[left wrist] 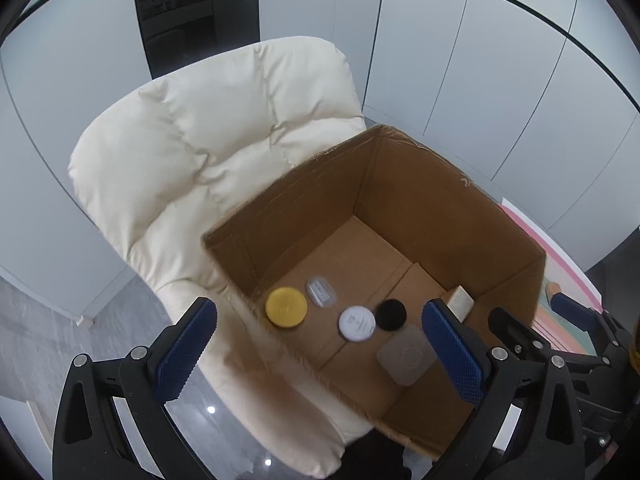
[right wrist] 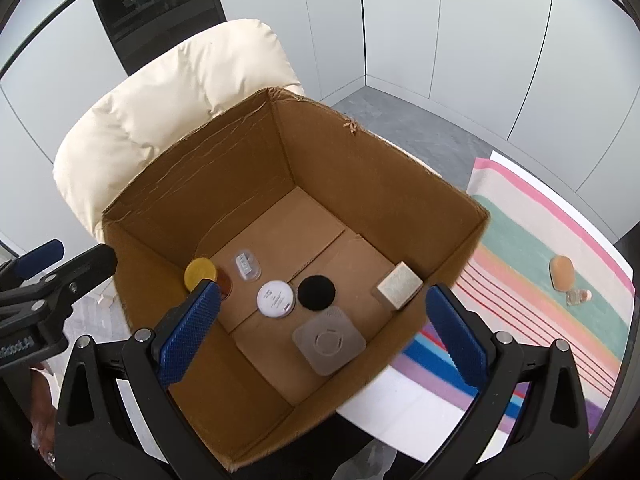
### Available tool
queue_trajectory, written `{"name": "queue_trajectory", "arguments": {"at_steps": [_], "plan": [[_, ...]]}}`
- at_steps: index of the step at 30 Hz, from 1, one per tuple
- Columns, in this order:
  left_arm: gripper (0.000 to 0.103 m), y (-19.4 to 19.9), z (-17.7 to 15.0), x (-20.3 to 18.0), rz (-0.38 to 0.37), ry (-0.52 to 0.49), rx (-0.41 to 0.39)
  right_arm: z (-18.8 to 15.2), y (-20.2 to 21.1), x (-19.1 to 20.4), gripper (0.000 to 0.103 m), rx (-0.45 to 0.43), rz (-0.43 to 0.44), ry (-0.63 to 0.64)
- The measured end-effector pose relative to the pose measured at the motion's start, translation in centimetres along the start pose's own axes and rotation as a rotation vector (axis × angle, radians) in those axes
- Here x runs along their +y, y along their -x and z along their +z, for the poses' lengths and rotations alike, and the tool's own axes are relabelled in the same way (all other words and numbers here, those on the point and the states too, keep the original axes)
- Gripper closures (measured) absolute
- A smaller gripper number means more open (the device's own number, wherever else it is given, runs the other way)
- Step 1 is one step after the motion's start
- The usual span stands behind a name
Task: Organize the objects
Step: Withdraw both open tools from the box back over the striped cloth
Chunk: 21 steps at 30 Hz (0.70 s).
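On cream chair [left wrist: 208, 140]: cardboard box [right wrist: 168, 184]; striped cloth [right wrist: 532, 248] beside; both grippers wide, empty.

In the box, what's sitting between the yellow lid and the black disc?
In the right wrist view, a white round lid lies on the cardboard box floor between the yellow lid and the black disc, nearer the disc.

Cream padded chair [left wrist: 208, 152], white wall panels [right wrist: 460, 40], grey floor [right wrist: 420, 128], dark glass panel [left wrist: 196, 4].

Cream chair [right wrist: 168, 100] carries cardboard box [right wrist: 400, 196]; striped towel [right wrist: 536, 280] bears tan soap [right wrist: 561, 273], small bottle [right wrist: 578, 297].
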<state>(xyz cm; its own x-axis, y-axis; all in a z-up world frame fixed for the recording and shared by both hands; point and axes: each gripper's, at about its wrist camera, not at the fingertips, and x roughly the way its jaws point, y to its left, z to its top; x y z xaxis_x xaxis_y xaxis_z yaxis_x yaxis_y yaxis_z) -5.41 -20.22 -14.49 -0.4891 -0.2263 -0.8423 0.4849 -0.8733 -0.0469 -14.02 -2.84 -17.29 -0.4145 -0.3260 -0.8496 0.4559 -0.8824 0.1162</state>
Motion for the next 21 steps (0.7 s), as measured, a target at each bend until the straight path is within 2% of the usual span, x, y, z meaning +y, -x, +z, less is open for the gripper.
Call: {"name": "queue_trajectory", "arguments": {"at_steps": [4,13,17,21], "plan": [[0.0,1.9,-1.6,-0.4,0.007,-0.008,-0.008,-1.4,1.1,0.0,0.0,0.009,-0.017,0.013],[0.0,6.5,-5.2,0.2,0.024,0.002,-0.046,-5.7,5.4,0.0,0.0,-0.001,0.013,-0.026],[0.0,7.3,-7.0,1.1,-0.006,0.04,-0.029,-7.5,7.0,0.3,0.0,-0.001,0.005,-0.02],[0.0,7.8,-8.9,1.4,0.006,0.033,-0.027,-9.0,8.2,0.8,0.0,0.01,0.01,-0.007]]}}
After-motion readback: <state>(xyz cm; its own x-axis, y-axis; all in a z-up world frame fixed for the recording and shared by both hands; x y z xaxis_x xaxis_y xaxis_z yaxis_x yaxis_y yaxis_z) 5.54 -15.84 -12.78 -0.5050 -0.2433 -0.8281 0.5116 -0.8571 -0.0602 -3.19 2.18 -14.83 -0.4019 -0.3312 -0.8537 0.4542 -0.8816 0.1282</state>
